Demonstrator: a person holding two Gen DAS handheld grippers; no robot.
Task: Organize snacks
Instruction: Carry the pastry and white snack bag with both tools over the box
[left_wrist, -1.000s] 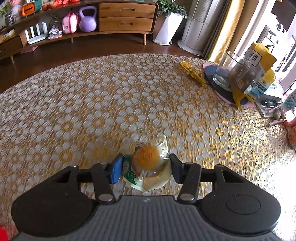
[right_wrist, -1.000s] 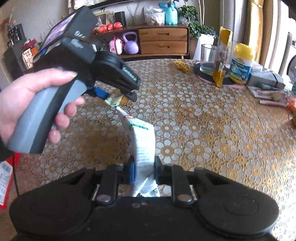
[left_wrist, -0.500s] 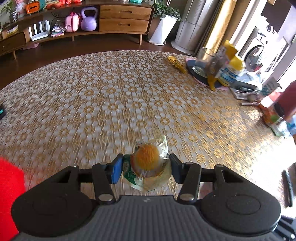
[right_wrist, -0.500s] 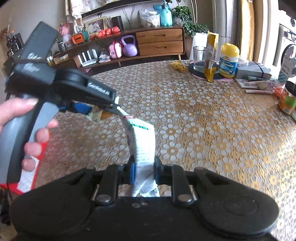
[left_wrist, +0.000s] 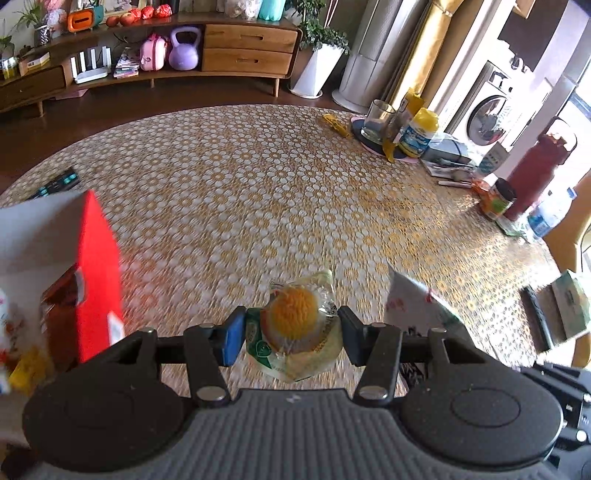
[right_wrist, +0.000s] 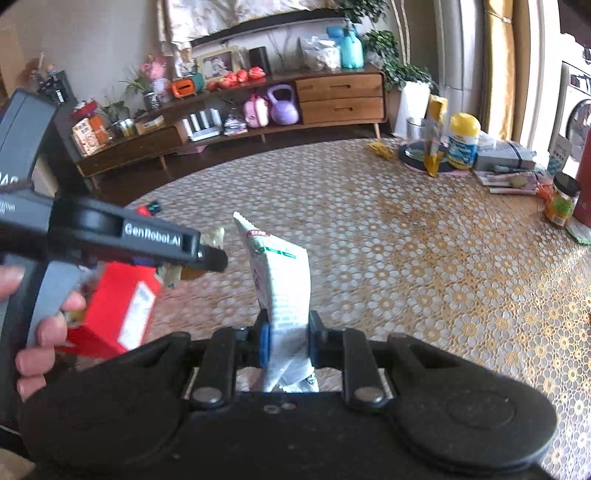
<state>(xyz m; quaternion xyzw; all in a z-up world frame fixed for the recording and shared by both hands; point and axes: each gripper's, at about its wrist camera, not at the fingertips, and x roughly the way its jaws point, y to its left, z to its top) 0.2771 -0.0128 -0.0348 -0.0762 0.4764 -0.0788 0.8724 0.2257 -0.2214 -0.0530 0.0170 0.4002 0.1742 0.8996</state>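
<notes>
My left gripper (left_wrist: 291, 338) is shut on a clear-wrapped snack (left_wrist: 295, 328) with a round orange-yellow cake inside, held above the table. My right gripper (right_wrist: 288, 339) is shut on a white snack packet (right_wrist: 282, 280) with green and red print that stands up between its pads. In the left wrist view the same white packet (left_wrist: 413, 306) shows at the right. In the right wrist view, a hand holds the left gripper's body (right_wrist: 122, 240) at the left. A red box (left_wrist: 96, 273) with its top open stands at the left; its red side (right_wrist: 118, 310) lies under the left gripper.
The round table (left_wrist: 280, 192) has a gold and white flower-pattern cloth. At its far right stand a glass (left_wrist: 376, 120), a yellow-capped bottle (left_wrist: 419, 133), a jar (left_wrist: 498, 197) and a dark red flask (left_wrist: 535, 166). A remote (left_wrist: 55, 182) lies at the left edge.
Both grippers have risen and drawn back toward the left with their snacks still held. The red box has come into view at the left, and more of the table's right side shows.
</notes>
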